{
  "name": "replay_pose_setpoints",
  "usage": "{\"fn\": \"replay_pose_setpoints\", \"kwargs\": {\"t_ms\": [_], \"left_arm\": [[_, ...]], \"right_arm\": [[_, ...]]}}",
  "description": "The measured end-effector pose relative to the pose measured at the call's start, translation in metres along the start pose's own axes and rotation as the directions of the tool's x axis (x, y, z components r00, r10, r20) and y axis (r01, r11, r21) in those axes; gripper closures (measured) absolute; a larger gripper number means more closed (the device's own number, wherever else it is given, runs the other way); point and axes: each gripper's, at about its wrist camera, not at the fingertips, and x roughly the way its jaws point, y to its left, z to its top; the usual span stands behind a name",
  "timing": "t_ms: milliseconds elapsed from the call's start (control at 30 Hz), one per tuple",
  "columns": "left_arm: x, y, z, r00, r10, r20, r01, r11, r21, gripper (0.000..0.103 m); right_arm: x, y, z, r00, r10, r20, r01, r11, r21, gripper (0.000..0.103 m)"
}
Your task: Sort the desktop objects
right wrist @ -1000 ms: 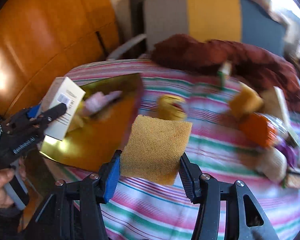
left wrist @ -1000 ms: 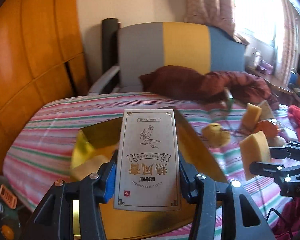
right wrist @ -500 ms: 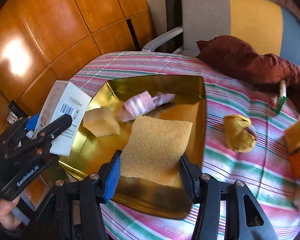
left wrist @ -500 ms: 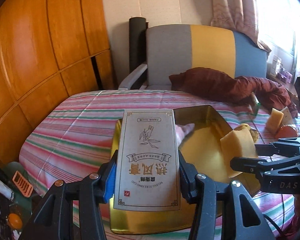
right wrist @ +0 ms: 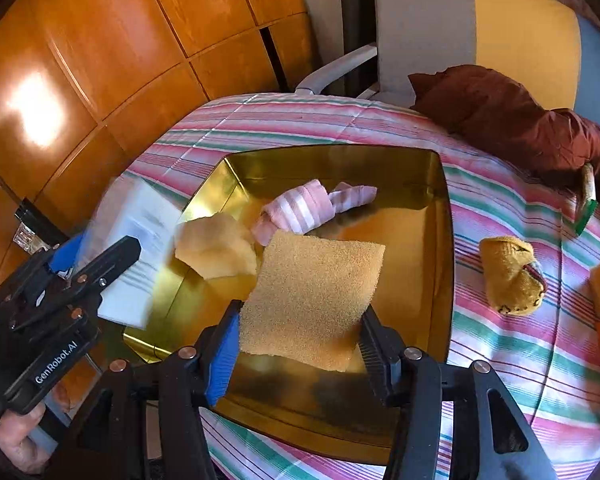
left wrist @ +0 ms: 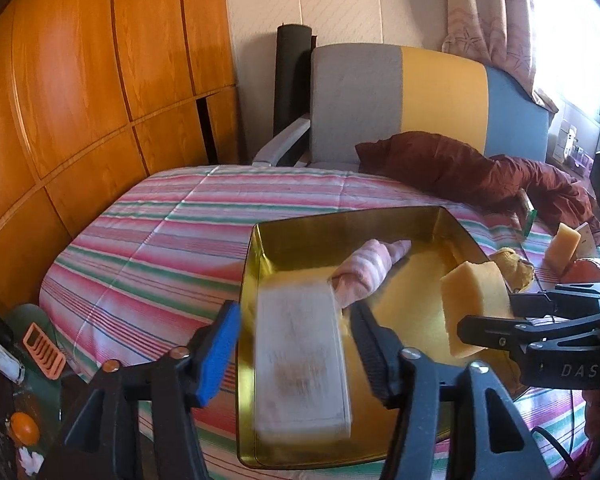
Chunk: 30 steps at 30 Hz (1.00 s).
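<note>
The shiny gold metal tray (right wrist: 440, 216) sits on the table with the pink, green and white striped cloth (left wrist: 172, 240). It is the place where the small things go, so both hands have brought their things over it.

The left gripper (left wrist: 296, 344) has just been opening its jaws. There is a clear gap on both sides of the flat white cardboard box (left wrist: 300, 360), so the pads no longer press on it. The box looks smeared, which makes me think it is dropping onto the near left part of the tray. The person let go right over the tray so it would land inside.

The right gripper (right wrist: 298, 344) squeezes the rough orange-yellow sponge square (right wrist: 312, 300) by its near edge. Its jaws have just been opening a little, but both pads touch the sponge, so it is held. It hangs over the near middle of the tray, likely to go in next.

Two things lie in the tray: a pink and white striped rolled sock (right wrist: 300, 212) near the far side and a pale yellow foam lump (right wrist: 216, 246) on the left. A mustard yellow rolled sock (right wrist: 512, 276) waits on the cloth to the right of the tray, so sorting is not done.

A dark red crumpled cloth (left wrist: 480, 176) lies far back by the grey, yellow and blue chair (left wrist: 400, 100).
</note>
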Motion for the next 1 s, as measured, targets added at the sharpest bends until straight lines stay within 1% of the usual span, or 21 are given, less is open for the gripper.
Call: {"fn": "replay_pose_setpoints", "kwargs": {"t_ms": [133, 200, 233, 300, 333, 367, 433, 533, 600, 633, 700, 767, 900, 1000], "left_arm": [[0.008, 0.002, -0.005, 1.0, 0.008, -0.03, -0.008, 1.0, -0.006, 0.038], [0.009, 0.002, -0.007, 0.999, 0.006, -0.037, -0.007, 1.0, -0.009, 0.037], [0.009, 0.002, -0.008, 0.999, 0.005, -0.037, -0.006, 1.0, -0.012, 0.037], [0.007, 0.002, -0.008, 1.0, 0.005, -0.03, -0.006, 1.0, -0.019, 0.037], [0.006, 0.003, -0.007, 1.0, 0.005, -0.026, -0.006, 1.0, -0.022, 0.037], [0.005, 0.003, -0.006, 1.0, 0.004, -0.021, -0.004, 1.0, -0.026, 0.037], [0.003, 0.005, -0.004, 1.0, 0.001, -0.014, -0.002, 0.999, -0.034, 0.037], [0.002, 0.005, -0.002, 1.0, -0.006, -0.014, 0.005, 0.999, -0.042, 0.037], [0.001, 0.001, -0.001, 1.0, -0.011, -0.013, 0.011, 0.999, -0.036, 0.037], [0.0, -0.001, 0.0, 1.0, -0.013, -0.01, 0.013, 0.999, -0.032, 0.037], [-0.003, -0.006, 0.001, 1.0, -0.026, -0.003, 0.026, 0.999, -0.022, 0.037], [-0.005, -0.011, 0.003, 0.999, -0.037, 0.002, 0.037, 0.999, -0.013, 0.037], [-0.006, -0.027, 0.008, 0.998, -0.061, 0.0, 0.061, 0.998, 0.017, 0.037], [-0.007, -0.042, 0.014, 0.996, -0.084, 0.003, 0.083, 0.996, 0.043, 0.037]], "right_arm": [[0.006, 0.001, -0.001, 1.0, 0.011, -0.01, -0.011, 1.0, 0.007, 0.044], [0.007, 0.001, -0.003, 0.999, 0.032, -0.016, -0.031, 0.999, 0.015, 0.043], [0.006, 0.0, -0.004, 0.999, 0.043, -0.014, -0.043, 0.999, 0.021, 0.039], [0.004, -0.002, -0.004, 0.997, 0.081, -0.006, -0.081, 0.996, 0.038, 0.026], [0.003, -0.003, -0.005, 0.996, 0.094, -0.002, -0.094, 0.995, 0.047, 0.015], [0.0, -0.004, -0.005, 0.996, 0.09, 0.01, -0.09, 0.994, 0.057, 0.014], [-0.004, -0.004, -0.004, 0.998, 0.06, 0.02, -0.06, 0.997, 0.047, 0.014], [-0.011, -0.002, -0.005, 0.999, -0.017, 0.04, 0.016, 1.0, 0.018, 0.014], [-0.018, -0.001, -0.006, 0.993, -0.093, 0.068, 0.093, 0.996, 0.002, 0.014], [-0.021, -0.002, -0.006, 0.99, -0.114, 0.077, 0.114, 0.993, -0.001, 0.014], [-0.03, -0.003, -0.008, 0.979, -0.175, 0.104, 0.177, 0.984, -0.007, 0.014], [-0.039, -0.005, -0.009, 0.97, -0.209, 0.127, 0.212, 0.977, -0.011, 0.014], [-0.06, -0.01, -0.013, 0.937, -0.303, 0.172, 0.311, 0.95, -0.024, 0.014], [-0.076, -0.018, -0.018, 0.912, -0.361, 0.194, 0.371, 0.928, -0.019, 0.014]]}}
